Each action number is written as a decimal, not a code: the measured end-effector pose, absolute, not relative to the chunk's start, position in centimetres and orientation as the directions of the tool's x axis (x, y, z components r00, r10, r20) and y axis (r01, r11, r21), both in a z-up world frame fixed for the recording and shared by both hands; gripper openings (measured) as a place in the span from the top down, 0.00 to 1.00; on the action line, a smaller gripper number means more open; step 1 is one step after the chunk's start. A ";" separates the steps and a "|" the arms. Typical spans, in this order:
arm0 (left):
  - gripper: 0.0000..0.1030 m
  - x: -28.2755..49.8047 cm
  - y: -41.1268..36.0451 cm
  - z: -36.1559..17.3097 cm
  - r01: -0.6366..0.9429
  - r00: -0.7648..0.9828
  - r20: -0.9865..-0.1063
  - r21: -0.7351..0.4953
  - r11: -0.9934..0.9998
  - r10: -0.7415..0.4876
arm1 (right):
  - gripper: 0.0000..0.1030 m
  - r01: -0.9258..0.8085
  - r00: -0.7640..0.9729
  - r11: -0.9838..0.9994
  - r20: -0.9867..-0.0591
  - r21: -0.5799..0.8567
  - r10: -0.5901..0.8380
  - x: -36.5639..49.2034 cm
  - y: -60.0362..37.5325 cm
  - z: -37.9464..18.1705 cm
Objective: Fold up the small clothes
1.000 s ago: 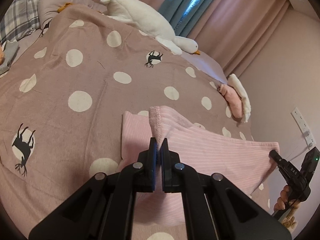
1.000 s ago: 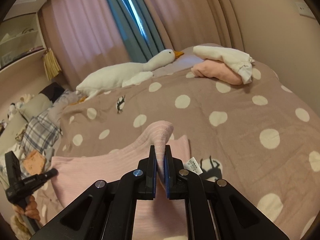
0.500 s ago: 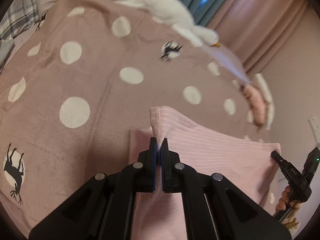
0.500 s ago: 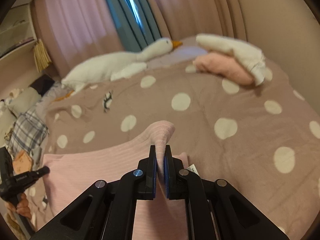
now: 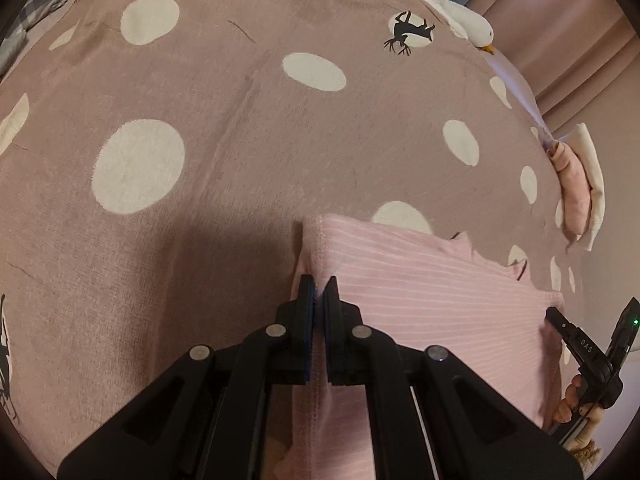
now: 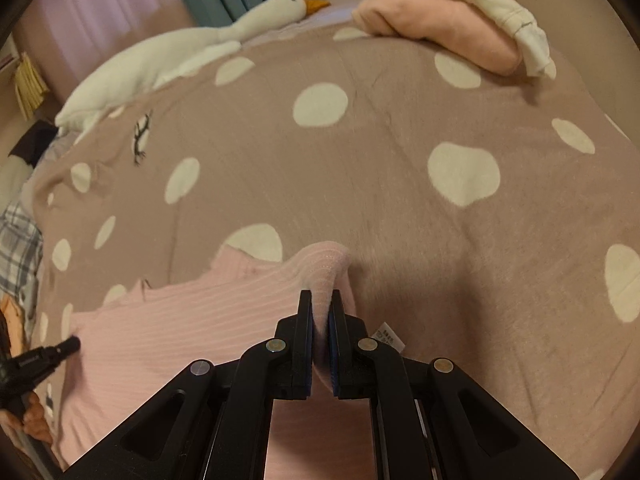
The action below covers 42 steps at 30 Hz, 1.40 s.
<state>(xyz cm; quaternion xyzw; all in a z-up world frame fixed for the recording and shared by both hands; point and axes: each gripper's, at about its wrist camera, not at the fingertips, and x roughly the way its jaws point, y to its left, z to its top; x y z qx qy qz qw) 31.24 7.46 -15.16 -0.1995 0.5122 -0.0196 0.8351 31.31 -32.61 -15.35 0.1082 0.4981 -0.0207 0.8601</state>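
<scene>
A pink ribbed garment (image 5: pixel 420 292) lies on the dotted bedspread, folded over on itself. My left gripper (image 5: pixel 319 284) is shut on its left hemmed corner. My right gripper (image 6: pixel 321 298) is shut on its right corner, and the same garment (image 6: pixel 180 320) stretches to the left of it. Both corners sit low, close to the spread. Each gripper shows at the edge of the other's view: the right one (image 5: pixel 560 320) and the left one (image 6: pixel 68 346). A white care label (image 6: pixel 387 338) sticks out by the right fingers.
The mauve bedspread (image 5: pixel 240 140) with white dots covers the bed. A white goose plush (image 6: pixel 192 52) lies at the far side. A folded pink and cream pile (image 6: pixel 460 28) sits at the far right corner. Plaid bedding (image 6: pixel 16 236) is at the left. Curtains hang behind.
Both grippers have carried the garment's corners forward and down toward the bedspread. The top layer now lies over the lower one. Both stay shut.
</scene>
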 end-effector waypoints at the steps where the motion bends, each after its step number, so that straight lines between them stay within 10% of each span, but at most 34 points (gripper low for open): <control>1: 0.94 31.3 7.4 -15.2 -0.172 0.471 -0.851 -0.346 0.923 -0.231 | 0.93 0.143 0.498 0.977 -0.865 0.155 0.065 31.4 -32.5 -15.5; 12: 0.90 29.5 7.1 -13.6 -0.161 0.493 -0.855 -0.271 0.949 -0.160 | 0.93 0.149 0.478 0.986 -0.878 0.073 -0.007 30.7 -31.9 -15.2; 16: 0.88 27.5 7.2 -11.9 -0.155 0.513 -0.844 -0.271 0.950 -0.157 | 0.70 0.137 0.496 0.990 -0.867 0.024 -0.048 29.1 -31.6 -13.3; 26: 0.25 19.1 7.4 -7.3 -0.138 0.605 -0.770 -0.350 0.926 -0.201 | 0.24 0.132 0.626 0.987 -0.780 0.096 -0.008 22.2 -31.7 -6.5; 42: 0.25 12.0 5.2 -13.8 -0.228 0.546 -0.792 -0.453 0.862 -0.272 | 0.23 0.322 0.558 0.892 -0.825 0.316 0.091 12.3 -35.5 -12.9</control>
